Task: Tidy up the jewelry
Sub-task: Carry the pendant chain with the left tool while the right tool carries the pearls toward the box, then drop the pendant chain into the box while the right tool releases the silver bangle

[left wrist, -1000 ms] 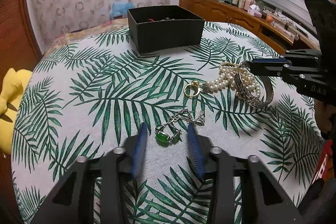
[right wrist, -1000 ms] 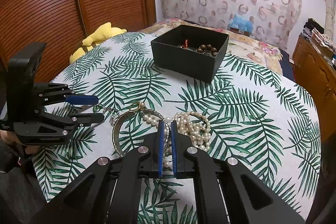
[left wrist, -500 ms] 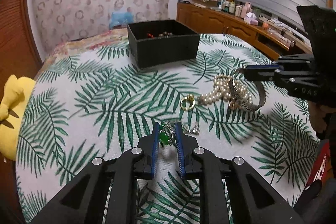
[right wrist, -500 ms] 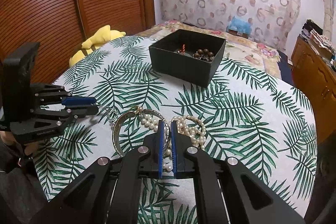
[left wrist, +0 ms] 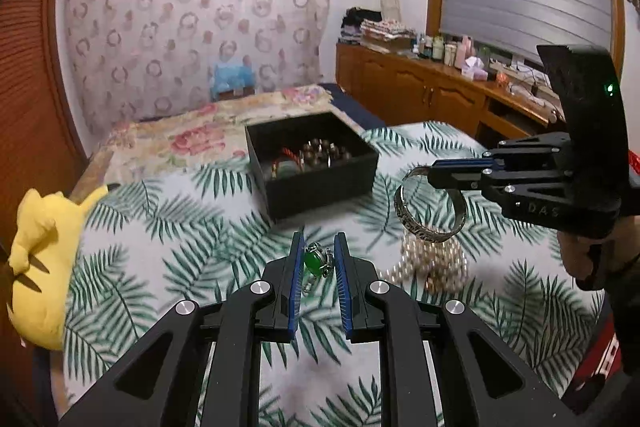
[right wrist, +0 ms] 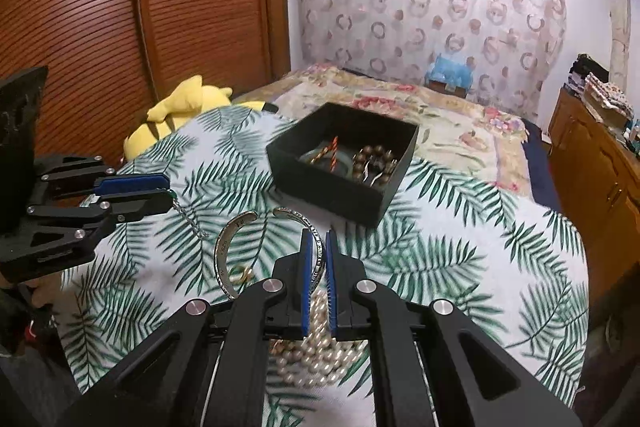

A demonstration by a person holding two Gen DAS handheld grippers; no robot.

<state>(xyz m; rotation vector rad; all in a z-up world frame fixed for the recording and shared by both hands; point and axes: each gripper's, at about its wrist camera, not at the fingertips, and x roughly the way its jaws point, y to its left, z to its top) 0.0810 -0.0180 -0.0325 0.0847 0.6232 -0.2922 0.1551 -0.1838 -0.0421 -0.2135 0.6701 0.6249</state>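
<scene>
Left gripper (left wrist: 317, 259): fingers nearly closed on the green-stone bracelet (left wrist: 316, 263), its chain (right wrist: 188, 219) hanging below them. Right gripper (right wrist: 317, 259): fingers fully closed on the silver cuff bangle (right wrist: 228, 255), whose open ends curve ahead and to their left. The black box (right wrist: 340, 195) lies beyond both fingertips; the pearl strand (left wrist: 434, 259) rests on the surface under the bangle. The chain is probably light and limp, best held at the stone; the cuff looks stiff and slick, best pinched across its band.

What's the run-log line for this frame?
left gripper: shut on green-stone chain, lifted | right gripper: shut on silver cuff, lifted | black box: open, beads inside | pearls: on table
</scene>
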